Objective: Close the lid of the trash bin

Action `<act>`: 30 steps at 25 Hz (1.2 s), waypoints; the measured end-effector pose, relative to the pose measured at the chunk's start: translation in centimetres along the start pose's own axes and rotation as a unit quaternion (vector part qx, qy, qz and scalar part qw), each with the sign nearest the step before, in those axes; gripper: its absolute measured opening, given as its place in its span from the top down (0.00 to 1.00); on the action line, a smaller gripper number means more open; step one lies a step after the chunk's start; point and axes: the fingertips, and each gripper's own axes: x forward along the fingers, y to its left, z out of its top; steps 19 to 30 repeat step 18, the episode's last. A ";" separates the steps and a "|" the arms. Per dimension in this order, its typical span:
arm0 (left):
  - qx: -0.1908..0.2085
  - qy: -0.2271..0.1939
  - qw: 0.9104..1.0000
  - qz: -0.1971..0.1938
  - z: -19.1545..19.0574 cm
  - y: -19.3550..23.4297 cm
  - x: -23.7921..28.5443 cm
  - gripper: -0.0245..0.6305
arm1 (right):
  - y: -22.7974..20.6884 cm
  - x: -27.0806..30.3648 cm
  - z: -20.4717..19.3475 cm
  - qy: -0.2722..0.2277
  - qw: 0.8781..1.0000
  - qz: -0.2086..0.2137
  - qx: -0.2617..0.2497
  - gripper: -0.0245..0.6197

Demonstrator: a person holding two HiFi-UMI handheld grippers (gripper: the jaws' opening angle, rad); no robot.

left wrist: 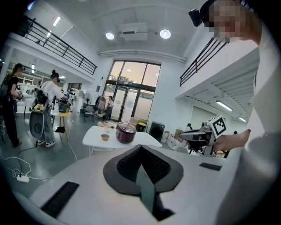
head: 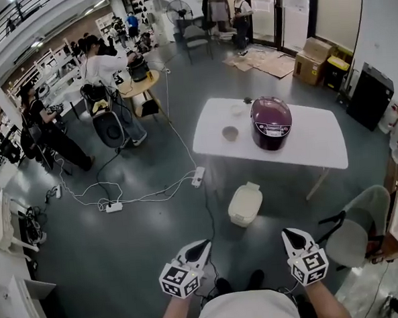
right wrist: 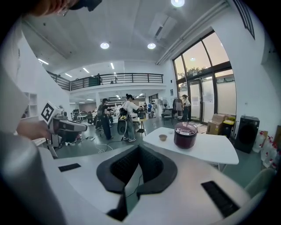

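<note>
A small cream trash bin [head: 245,204] stands on the grey floor just in front of the white table [head: 319,147]; from this distance I cannot tell how its lid sits. My left gripper [head: 203,245] and right gripper [head: 288,234] are held low and close to my body, well short of the bin. Both are shut with nothing between the jaws. In the left gripper view the jaws of the left gripper [left wrist: 140,147] meet at the tip, and the right gripper [left wrist: 198,136] shows off to the side. The right gripper [right wrist: 138,147] is likewise shut in its own view. Neither gripper view shows the bin.
A purple rice cooker [head: 271,122] and a small bowl [head: 230,133] sit on the table. A grey chair [head: 357,231] stands at the right. Cables and a power strip [head: 114,206] lie on the floor at left. People work at desks [head: 106,66] further back.
</note>
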 end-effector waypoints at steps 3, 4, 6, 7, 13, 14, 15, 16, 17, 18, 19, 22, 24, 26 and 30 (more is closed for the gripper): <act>-0.003 -0.006 1.000 -0.002 0.6 0.4 -0.7 0.94 | 0.9 0.0 0.6 0.001 1.000 0.001 -0.006 0.94; -0.005 -0.007 1.000 -0.004 0.7 0.5 -0.9 0.94 | 1.2 0.1 0.7 0.002 1.000 0.001 -0.008 0.95; -0.006 -0.008 1.000 -0.006 0.7 0.6 -1.2 0.94 | 1.6 0.0 0.8 0.003 1.000 0.001 -0.010 0.95; -0.007 -0.008 1.000 -0.006 0.6 0.5 -1.4 0.94 | 1.8 -0.1 0.8 0.003 1.000 0.001 -0.010 0.94; -0.007 -0.012 1.000 -0.005 0.8 0.3 -2.0 0.94 | 2.2 -0.5 1.2 -0.001 1.000 0.001 -0.015 0.94; -0.007 -0.012 1.000 -0.004 0.9 0.3 -2.1 0.94 | 2.2 -0.5 1.3 -0.002 1.000 0.002 -0.015 0.94; -0.007 -0.013 1.000 -0.004 1.0 0.2 -2.2 0.94 | 2.2 -0.6 1.4 -0.002 1.000 0.002 -0.016 0.94; -0.008 -0.013 1.000 -0.003 1.1 0.0 -2.2 0.94 | 2.2 -0.8 1.5 -0.002 1.000 0.003 -0.016 0.94; -0.008 -0.014 1.000 -0.003 1.1 -0.1 -2.3 0.94 | 2.3 -0.9 1.6 -0.003 1.000 0.003 -0.016 0.94; -0.009 -0.014 1.000 -0.003 1.2 -0.3 -2.4 0.94 | 2.3 -1.1 1.6 -0.003 1.000 0.003 -0.017 0.94; -0.009 -0.014 1.000 -0.003 1.2 -0.3 -2.4 0.94 | 2.3 -1.1 1.6 -0.003 1.000 0.003 -0.017 0.94; -0.009 -0.014 1.000 -0.003 1.2 -0.3 -2.4 0.94 | 2.3 -1.1 1.6 -0.003 1.000 0.003 -0.017 0.94; -0.009 -0.014 1.000 -0.003 1.2 -0.3 -2.4 0.94 | 2.3 -1.1 1.6 -0.003 1.000 0.003 -0.017 0.94; -0.009 -0.014 1.000 -0.003 1.2 -0.3 -2.4 0.94 | 2.3 -1.1 1.6 -0.003 1.000 0.003 -0.017 0.94; -0.009 -0.014 1.000 -0.003 1.2 -0.3 -2.4 0.94 | 2.3 -1.1 1.6 -0.003 1.000 0.003 -0.017 0.94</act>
